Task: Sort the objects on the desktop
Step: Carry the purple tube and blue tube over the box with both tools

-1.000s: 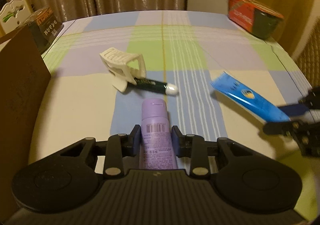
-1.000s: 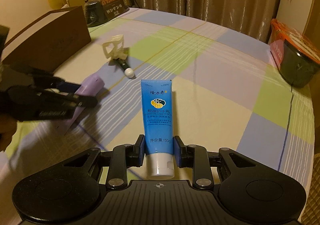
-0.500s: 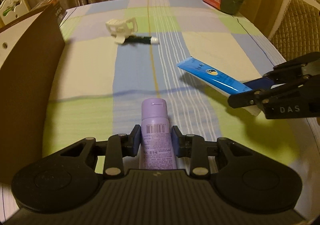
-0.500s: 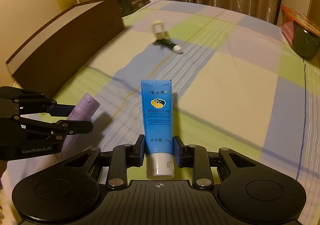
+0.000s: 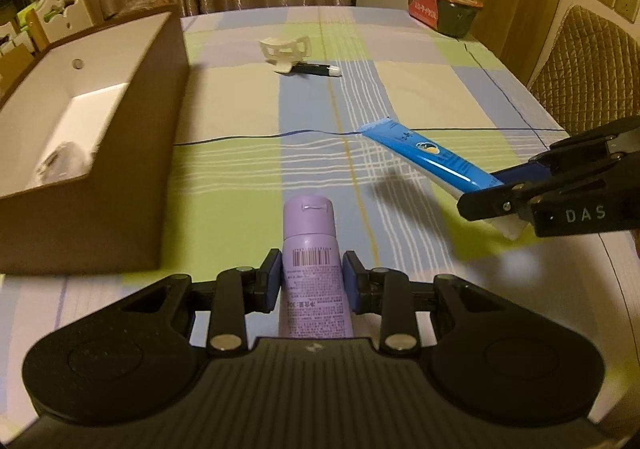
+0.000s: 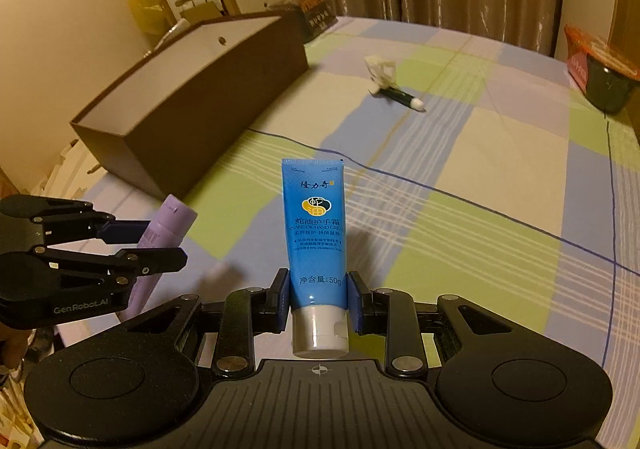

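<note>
Now brown box nearer, tubes still gripped

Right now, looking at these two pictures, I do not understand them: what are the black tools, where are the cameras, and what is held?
A person holds two hand-held grippers, each with a camera looking along its fingers. In the left camera's picture the left gripper clamps a purple bottle. In the right camera's picture the right gripper clamps a blue hand cream tube. Both are lifted above the checked tablecloth. On it lie a white clip against a dark pen, and an open brown box.
</note>
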`<state>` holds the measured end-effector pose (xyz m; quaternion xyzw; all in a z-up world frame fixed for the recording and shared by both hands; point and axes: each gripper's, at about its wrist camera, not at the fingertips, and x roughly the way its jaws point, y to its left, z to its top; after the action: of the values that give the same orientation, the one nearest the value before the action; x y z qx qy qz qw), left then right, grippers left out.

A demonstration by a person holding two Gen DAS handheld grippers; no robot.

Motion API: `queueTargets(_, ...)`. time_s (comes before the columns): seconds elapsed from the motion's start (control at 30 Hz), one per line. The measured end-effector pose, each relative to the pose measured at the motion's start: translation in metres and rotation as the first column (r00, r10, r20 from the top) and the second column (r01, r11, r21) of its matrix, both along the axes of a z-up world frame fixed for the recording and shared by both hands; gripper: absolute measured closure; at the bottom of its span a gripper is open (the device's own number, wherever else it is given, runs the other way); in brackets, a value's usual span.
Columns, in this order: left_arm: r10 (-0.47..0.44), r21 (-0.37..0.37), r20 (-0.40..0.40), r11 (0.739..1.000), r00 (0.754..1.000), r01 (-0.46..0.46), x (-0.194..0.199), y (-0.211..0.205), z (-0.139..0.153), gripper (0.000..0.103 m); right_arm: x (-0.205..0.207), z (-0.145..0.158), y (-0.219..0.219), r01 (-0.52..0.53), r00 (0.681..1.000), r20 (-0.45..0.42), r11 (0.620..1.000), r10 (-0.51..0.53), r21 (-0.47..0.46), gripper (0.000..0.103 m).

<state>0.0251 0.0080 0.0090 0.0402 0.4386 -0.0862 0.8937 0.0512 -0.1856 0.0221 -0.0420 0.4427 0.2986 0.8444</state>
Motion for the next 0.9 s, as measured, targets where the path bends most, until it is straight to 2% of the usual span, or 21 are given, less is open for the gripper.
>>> queueTargets(0.27,0.032,0.015,0.033,0.999,0.999,-0.033,-0.041,0.028,0.019,0.076,-0.020,0.022,0.017,-0.026,0.999,0.047,0.999,0.025,0.019,0.075)
queueTargets(0.43,0.091,0.025,0.039,0.995,0.995,-0.092,-0.059,0.044,0.027,0.076,-0.017,0.027,0.027,-0.077,0.995,0.061,0.997,0.075,0.028,0.075)
queueTargets(0.9,0.238,0.052,0.051,0.969,0.970,-0.241,-0.079,0.061,0.044,0.076,-0.002,0.033,0.048,-0.206,0.977,0.075,0.977,0.201,0.064,0.075)
